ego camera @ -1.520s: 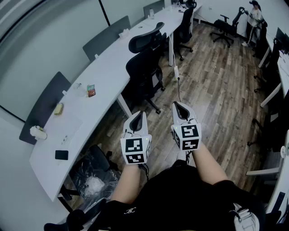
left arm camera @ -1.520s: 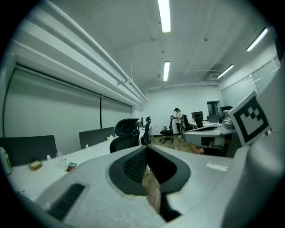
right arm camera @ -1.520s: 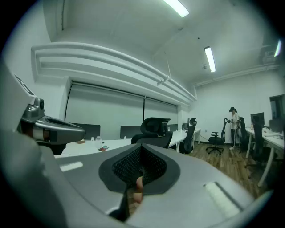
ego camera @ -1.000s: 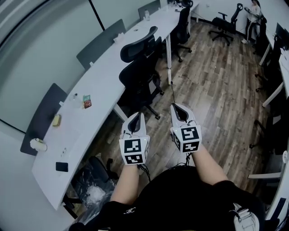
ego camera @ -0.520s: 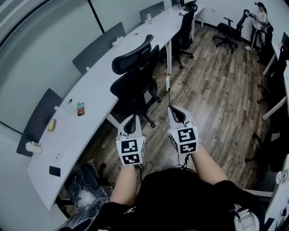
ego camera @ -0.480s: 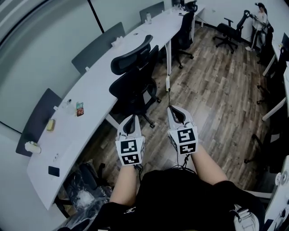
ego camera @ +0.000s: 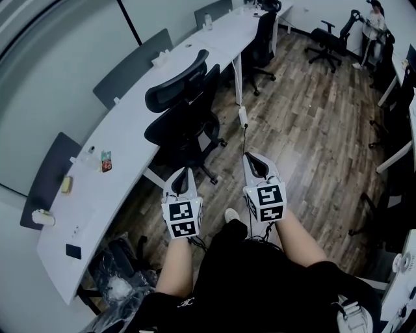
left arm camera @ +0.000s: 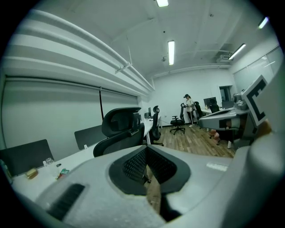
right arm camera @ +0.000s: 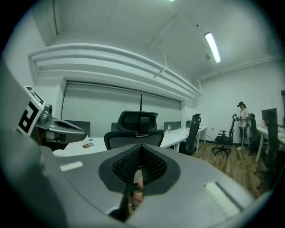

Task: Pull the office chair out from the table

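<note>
Both the left gripper (ego camera: 181, 174) and the right gripper (ego camera: 255, 160) are nearer the chair (ego camera: 187, 122) than a moment ago. A shoe (ego camera: 231, 214) has come into the head view between the arms. The two grippers are held side by side. They point at the chair's back and do not touch it. Each one has its fingers pressed together with nothing between them.

The chair is pushed in against the table (ego camera: 130, 140), just ahead of the left gripper. Its seat is a dark lump at the table's edge and is hard to make out. Only some legs and a wheel poke out onto the floor (ego camera: 305, 130). Small things lie on the table, too small to tell. Something dark under the table's near end is wrapped in plastic (ego camera: 123, 286), and I cannot tell what it is. A person (ego camera: 376, 16) far across the room is cut off by the picture's edge.

The head view shows the chair from above. The gripper views show it from behind, headrest over backrest. They also show ceiling lights (left arm camera: 171, 46), which the head view misses. Each gripper view catches the other gripper at its side too.
</note>
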